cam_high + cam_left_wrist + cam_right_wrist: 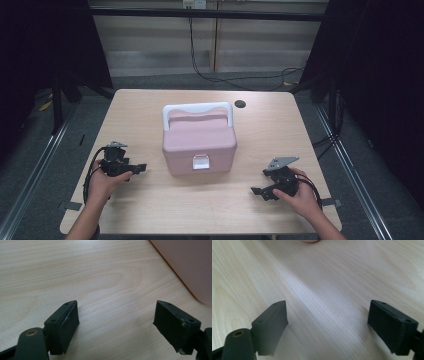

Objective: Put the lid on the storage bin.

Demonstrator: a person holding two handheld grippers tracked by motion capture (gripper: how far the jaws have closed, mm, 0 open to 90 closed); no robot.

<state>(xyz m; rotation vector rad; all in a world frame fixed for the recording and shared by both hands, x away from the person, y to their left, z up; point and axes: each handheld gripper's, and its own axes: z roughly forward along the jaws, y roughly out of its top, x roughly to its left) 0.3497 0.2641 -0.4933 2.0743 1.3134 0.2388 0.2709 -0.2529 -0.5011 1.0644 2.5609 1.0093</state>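
A pink box [199, 142] with a white handle [197, 110] and a white front latch [200, 162] stands shut in the middle of the wooden table [150, 205]. My left gripper [139, 169] rests low by the table to the box's left, held in a hand, jaws pointing toward the box. In the left gripper view my left gripper [116, 325] stands open over bare wood, with the pink box [190, 265] at the upper right. My right gripper [259, 192] sits to the box's right front. In the right gripper view my right gripper [328, 326] is open, with nothing between its fingers.
A small dark round hole [240, 104] marks the table's far right part. Black cables [235, 77] run across the floor behind the table. Dark curtains hang at both sides, and metal rails [35, 165] flank the table.
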